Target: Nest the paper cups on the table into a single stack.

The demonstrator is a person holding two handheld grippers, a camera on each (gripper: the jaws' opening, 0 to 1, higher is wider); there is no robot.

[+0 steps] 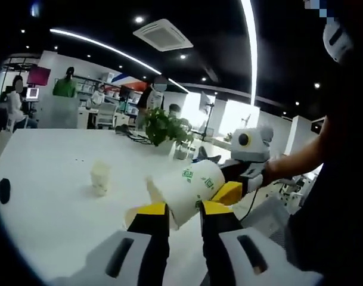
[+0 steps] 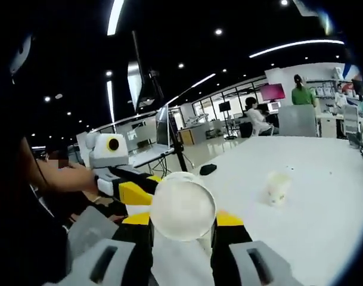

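— Start at the far left of the white desk (image 1: 44, 226). What's out there?

— A small flat black object (image 1: 3, 190), well to the left of the held cup. It doesn't look like part of the job. Nearer the held cup, but well apart from it, a small pale paper cup (image 1: 101, 177) stands alone on the desk.

— And the held cup?

— That's the white paper cup with green print (image 1: 193, 187), lying on its side in the air above the desk's near edge. The left gripper (image 1: 184, 211) has its yellow-tipped fingers (image 1: 152, 213) pinching it, one on each side. Behind it, further along the desk, there's a green potted plant (image 1: 163, 126).

— To the right of it?

— The right gripper (image 1: 232, 189) comes in from that side, and its fingers are closed on the same cup's other end. In the right gripper view the cup faces the camera as a round white disc. I can't tell whether that's the mouth or the base, or whether a second cup already sits inside.

— So which step is this?

— I'd say a handover, or seating the cup between the two hands. The lone cup isn't stacked yet, so the task is unfinished.

— Next?

— Probably one gripper lets go. The other then needs to turn the cup upright, line it up squarely over the lone cup and press gently, since thin paper crushes.
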